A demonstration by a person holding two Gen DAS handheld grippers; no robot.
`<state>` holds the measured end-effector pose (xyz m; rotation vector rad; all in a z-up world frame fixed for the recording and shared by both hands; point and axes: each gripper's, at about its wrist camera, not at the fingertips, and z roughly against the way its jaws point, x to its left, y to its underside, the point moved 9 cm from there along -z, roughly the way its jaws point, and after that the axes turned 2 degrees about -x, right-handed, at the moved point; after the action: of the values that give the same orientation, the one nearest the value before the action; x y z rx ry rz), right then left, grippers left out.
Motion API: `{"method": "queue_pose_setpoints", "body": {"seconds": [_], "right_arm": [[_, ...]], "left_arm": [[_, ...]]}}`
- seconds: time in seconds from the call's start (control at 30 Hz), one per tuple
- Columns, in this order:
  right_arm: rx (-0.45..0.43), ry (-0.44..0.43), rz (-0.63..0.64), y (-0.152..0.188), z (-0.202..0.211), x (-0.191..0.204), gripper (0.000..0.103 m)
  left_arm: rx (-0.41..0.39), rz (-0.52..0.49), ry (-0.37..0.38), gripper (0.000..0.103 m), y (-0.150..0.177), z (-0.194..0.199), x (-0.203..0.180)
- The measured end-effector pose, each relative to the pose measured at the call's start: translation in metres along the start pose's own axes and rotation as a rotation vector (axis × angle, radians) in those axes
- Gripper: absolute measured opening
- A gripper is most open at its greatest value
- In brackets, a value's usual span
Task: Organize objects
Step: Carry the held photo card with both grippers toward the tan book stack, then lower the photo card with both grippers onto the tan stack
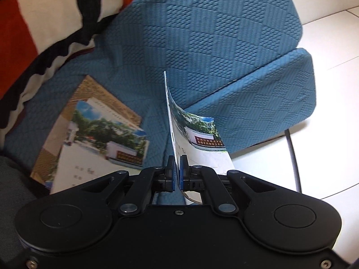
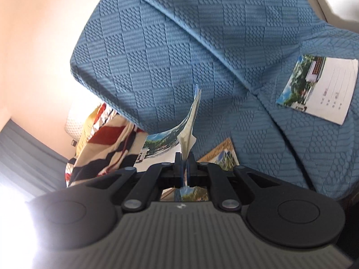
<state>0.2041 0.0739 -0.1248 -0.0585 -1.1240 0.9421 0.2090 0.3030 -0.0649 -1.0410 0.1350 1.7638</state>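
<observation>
The left tongs [image 1: 178, 168] pinch a booklet [image 1: 197, 134] on edge above the blue sofa [image 1: 213, 44]; the right tongs [image 2: 185, 168] are pressed together on what looks like a curled booklet [image 2: 190, 116], though blur hides detail. A striped blanket [image 1: 40, 29] lies at the sofa's end. Two booklets [image 1: 101, 134] are stacked on the seat, and another booklet [image 2: 318, 87] lies apart.

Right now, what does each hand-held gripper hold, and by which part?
Left hand-held gripper: a booklet, pinched at its near edge. Right hand-held gripper: another booklet, also by its near edge.
</observation>
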Motion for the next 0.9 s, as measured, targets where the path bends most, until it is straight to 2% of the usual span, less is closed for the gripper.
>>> {"method": "queue_pose_setpoints", "body": {"seconds": [0.33, 0.53, 0.9], "right_arm": [[0.096, 0.045, 0.050, 0.040, -0.032, -0.015, 0.006], [0.148, 0.071, 0.082, 0.062, -0.045, -0.023, 0.006], [0.238, 0.122, 0.089, 0.093, -0.061, -0.044, 0.006]], "left_arm": [[0.032, 0.044, -0.115, 0.003, 0.009, -0.013, 0.058], [0.044, 0.084, -0.155, 0.003, 0.014, -0.016, 0.088], [0.056, 0.035, -0.284, 0.003, 0.023, -0.032, 0.122]]}}
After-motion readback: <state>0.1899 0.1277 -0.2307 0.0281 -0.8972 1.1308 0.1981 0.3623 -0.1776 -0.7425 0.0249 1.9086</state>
